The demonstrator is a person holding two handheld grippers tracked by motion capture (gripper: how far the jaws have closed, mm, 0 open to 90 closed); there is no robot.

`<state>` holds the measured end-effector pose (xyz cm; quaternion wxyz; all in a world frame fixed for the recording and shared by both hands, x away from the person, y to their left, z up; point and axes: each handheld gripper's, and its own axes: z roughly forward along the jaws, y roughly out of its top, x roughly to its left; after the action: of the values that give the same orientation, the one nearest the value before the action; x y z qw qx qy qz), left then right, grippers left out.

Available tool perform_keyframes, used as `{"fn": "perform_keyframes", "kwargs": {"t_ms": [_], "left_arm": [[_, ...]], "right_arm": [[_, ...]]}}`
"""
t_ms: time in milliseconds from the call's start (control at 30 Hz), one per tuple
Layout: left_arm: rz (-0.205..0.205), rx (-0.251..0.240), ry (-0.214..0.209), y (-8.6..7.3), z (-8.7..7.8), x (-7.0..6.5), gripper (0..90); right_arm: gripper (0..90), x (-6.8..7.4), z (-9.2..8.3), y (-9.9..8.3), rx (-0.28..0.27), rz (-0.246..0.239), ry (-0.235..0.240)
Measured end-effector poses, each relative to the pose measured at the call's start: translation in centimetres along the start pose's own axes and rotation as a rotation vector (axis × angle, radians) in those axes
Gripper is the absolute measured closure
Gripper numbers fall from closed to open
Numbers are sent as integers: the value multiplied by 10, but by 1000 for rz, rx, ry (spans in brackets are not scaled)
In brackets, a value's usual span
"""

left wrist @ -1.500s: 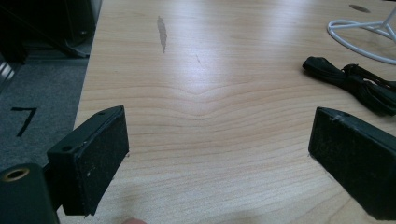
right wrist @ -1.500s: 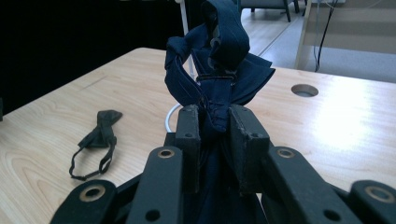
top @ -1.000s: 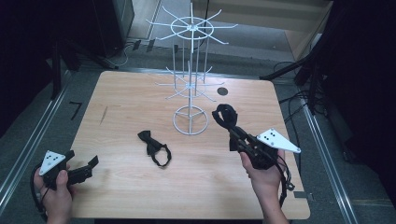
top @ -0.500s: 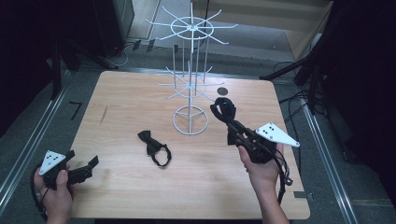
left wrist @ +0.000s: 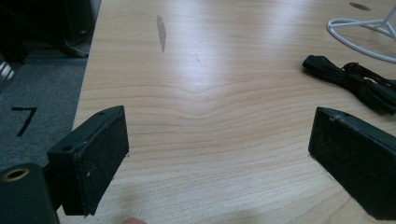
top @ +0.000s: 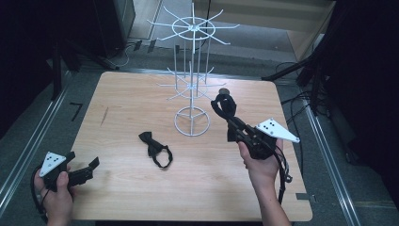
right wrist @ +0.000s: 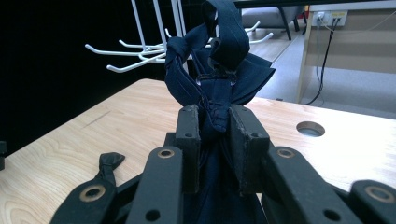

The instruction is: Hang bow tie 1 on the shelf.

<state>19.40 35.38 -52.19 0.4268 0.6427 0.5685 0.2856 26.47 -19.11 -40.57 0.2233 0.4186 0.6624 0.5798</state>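
Right gripper (top: pixel 225 107) is clenched on a dark bow tie (right wrist: pixel 219 56), held up just right of the white wire rack (top: pixel 192 89) at about 3 o'clock from its base, so I'd judge this is the hang step: next move needs the strap loop threaded over a hook tip. Left gripper (left wrist: pixel 219 154) idles with jaws spread and nothing in them near the table's (top: pixel 122 197) 7 o'clock corner. A second bow tie (top: pixel 155 149) lies at 8 o'clock from the rack base, with open room around it.
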Motion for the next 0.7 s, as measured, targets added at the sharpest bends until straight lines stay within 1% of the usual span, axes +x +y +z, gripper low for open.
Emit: {"fn": "perform_keyframes", "kwargs": {"t_ms": [33, 167, 333, 567, 667, 700], "left_arm": [[1, 1, 1, 0, 0, 0, 58], [0, 1, 0, 0, 0, 0, 58], [0, -1, 0, 0, 0, 0, 58], [0, 0, 0, 0, 0, 0, 58], [0, 0, -1, 0, 0, 0, 58], [-1, 1, 0, 0, 0, 0, 58]], "right_arm": [[758, -1, 1, 0, 0, 9, 4], [758, 1, 5, 0, 8, 10, 9], [757, 0, 13, -3, 24, 13, 2], [757, -3, 19, -4, 29, 21, -10], [758, -4, 23, -6, 44, 26, -17], [758, -5, 27, -7, 49, 26, -20]]}}
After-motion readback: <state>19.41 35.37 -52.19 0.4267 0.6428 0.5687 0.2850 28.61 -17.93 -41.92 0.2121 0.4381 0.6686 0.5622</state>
